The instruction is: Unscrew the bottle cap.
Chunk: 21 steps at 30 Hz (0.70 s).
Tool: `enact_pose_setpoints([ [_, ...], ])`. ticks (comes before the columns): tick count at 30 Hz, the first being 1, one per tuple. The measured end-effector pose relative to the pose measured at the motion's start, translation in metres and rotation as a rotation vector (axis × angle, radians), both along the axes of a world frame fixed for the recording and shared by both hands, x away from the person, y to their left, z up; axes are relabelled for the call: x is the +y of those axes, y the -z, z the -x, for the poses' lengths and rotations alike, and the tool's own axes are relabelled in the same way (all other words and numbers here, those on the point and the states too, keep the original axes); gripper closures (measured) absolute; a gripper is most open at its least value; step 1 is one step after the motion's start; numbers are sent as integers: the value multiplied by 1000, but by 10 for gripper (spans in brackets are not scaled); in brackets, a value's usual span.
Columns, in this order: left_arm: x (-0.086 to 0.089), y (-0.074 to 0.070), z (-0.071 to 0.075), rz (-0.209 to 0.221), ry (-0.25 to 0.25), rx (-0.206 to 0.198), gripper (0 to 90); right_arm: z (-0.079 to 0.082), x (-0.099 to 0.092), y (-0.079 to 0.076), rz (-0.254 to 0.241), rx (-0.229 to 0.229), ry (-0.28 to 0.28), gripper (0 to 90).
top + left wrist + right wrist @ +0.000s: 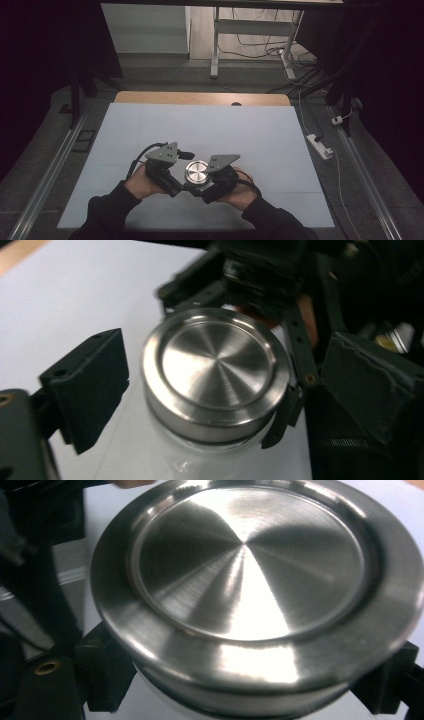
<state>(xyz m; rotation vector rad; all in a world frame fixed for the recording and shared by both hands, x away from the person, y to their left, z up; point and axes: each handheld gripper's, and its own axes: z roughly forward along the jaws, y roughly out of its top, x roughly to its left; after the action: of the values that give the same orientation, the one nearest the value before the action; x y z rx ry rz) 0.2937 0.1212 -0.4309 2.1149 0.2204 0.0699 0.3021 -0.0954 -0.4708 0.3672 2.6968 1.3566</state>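
Glass jar with steel lid (196, 171): smooth, slippery, breakable.
Right gripper (209, 189) fingers pinch the body under the lid; left gripper (176, 186) fingers spread clear (best hold: lid rim).

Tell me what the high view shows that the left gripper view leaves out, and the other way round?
The high view takes in the whole pale table sheet, both of the person's dark sleeves, the wooden table edge, and the white power strip on the floor.

The left gripper view shows, close up, the left gripper with its black pads standing clear of the lid's sides, and clear glass below the lid.

Both show the round brushed-steel lid with the right gripper at the jar.
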Motion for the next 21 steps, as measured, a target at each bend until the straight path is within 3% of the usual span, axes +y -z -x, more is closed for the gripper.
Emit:
enact_pose_setpoints([
  [3, -5, 2, 3, -59, 31, -28, 90, 3, 2, 0, -3, 6, -40, 145],
  [9, -5, 5, 3, -42, 21, -32, 200, 7, 5, -1, 8, -10, -81, 145],
  [12, -6, 5, 3, -39, -10, -39, 202, 6, 5, -2, 7, -11, -49, 145],
  [13, -9, 5, 3, -44, -62, -39, 203, 6, 5, -2, 8, -14, -31, 145],
  [18, -22, 4, 7, -59, -225, -48, 205, 2, 3, -2, 17, -33, 79, 145],
  [21, -28, 4, 10, -70, -288, -63, 205, 1, 2, -2, 27, -45, 131, 145],
])
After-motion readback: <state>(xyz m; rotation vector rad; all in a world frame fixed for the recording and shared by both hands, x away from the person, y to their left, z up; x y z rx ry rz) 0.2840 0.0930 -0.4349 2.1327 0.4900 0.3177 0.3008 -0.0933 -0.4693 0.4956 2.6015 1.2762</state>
